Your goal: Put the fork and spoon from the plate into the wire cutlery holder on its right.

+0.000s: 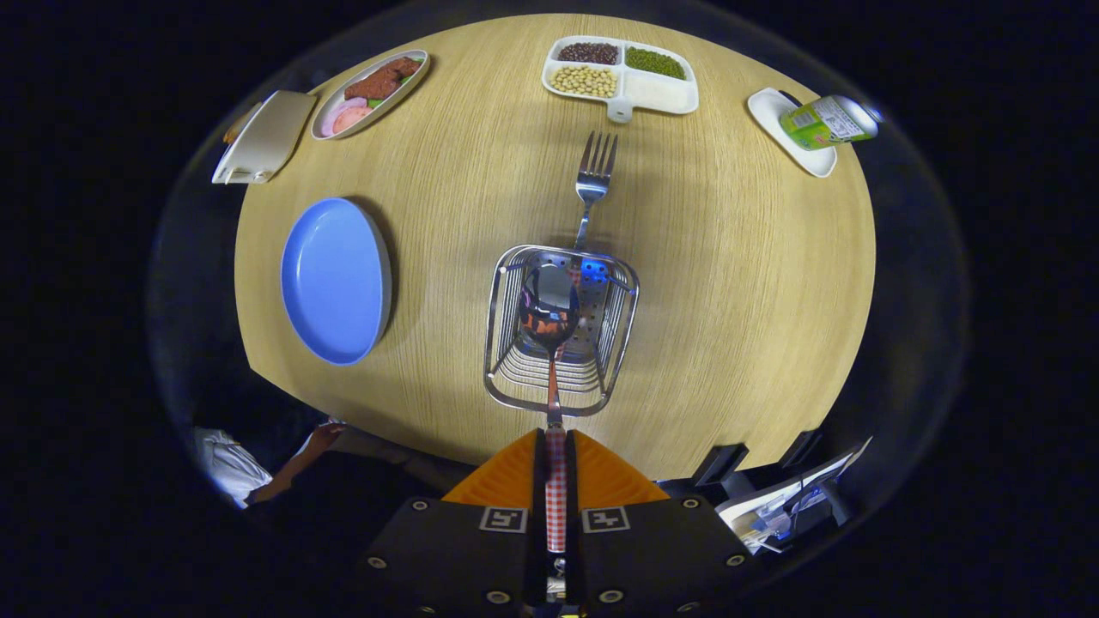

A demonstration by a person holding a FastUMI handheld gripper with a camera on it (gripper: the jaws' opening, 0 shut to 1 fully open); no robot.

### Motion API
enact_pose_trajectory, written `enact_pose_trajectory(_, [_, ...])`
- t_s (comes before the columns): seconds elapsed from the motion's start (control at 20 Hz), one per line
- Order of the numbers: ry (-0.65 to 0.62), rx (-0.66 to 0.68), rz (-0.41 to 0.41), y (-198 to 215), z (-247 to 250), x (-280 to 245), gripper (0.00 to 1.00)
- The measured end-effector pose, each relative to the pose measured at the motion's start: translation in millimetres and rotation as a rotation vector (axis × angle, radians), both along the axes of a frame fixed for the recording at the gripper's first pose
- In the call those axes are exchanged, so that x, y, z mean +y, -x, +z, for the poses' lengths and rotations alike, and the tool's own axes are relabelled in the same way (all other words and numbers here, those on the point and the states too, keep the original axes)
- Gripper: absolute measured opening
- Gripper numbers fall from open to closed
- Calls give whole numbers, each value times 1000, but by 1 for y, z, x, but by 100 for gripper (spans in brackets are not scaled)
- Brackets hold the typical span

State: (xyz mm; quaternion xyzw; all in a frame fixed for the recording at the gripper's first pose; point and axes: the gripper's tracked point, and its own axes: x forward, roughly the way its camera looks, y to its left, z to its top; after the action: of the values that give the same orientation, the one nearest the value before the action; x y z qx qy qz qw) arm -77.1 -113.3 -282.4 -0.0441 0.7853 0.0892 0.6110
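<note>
Spoon: held by its checked handle, which runs back between the two fingers; both fingers of the gripper are clenched on it. Its bowl hangs above the open mouth of the wire holder, at 12 o'clock from the fingertips.

Fork: already standing in the holder, leaning against the far rim, tines up toward 12 o'clock.

Blue plate: bare, at 9 o'clock of the holder, well apart from it.

Table: round, pale wood.

Other items along the far rim of the table: a divided tray of beans at 12 o'clock beyond the fork; an oval dish of food and a pale lidded box toward 10 o'clock; a green can lying on a small white dish toward 2 o'clock.

A person's hand rests at the near table edge, toward 8 o'clock.

Step in hand, by my reading: the second and last piece is going into the holder. The next move calls for lowering the bowl inside the wires, then releasing the handle.
</note>
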Motion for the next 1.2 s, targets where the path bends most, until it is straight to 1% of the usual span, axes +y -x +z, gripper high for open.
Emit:
enact_pose_trajectory(0.25, [-17, 40, -17, -6, 1, 3, 10])
enact_pose_trajectory(0.3, [-12, 33, -17, -9, 0, 3, 10])
enact_pose_trajectory(0.4, [3, 3, -42, -19, -2, 1, 10])
enact_pose_trajectory(0.55, [-16, -31, -70, -24, 0, 4, 10])
enact_pose_trajectory(0.6, [-25, -45, -80, -27, 2, 6, 12])
enact_pose_trajectory(0.7, [-33, -88, -112, -34, 5, 6, 12])
enact_pose_trajectory(0.8, [-51, -148, -161, -43, 11, 6, 14])
enact_pose_trajectory(0.9, [-71, -222, -203, -54, 22, 5, 14])
enact_pose_trajectory(1.1, [-105, -432, -248, -74, 52, 3, 23])
enact_pose_trajectory(1.15, [-110, -485, -258, -77, 58, 3, 27])
enact_pose_trajectory(1.2, [-117, -549, -271, -84, 68, 3, 28])
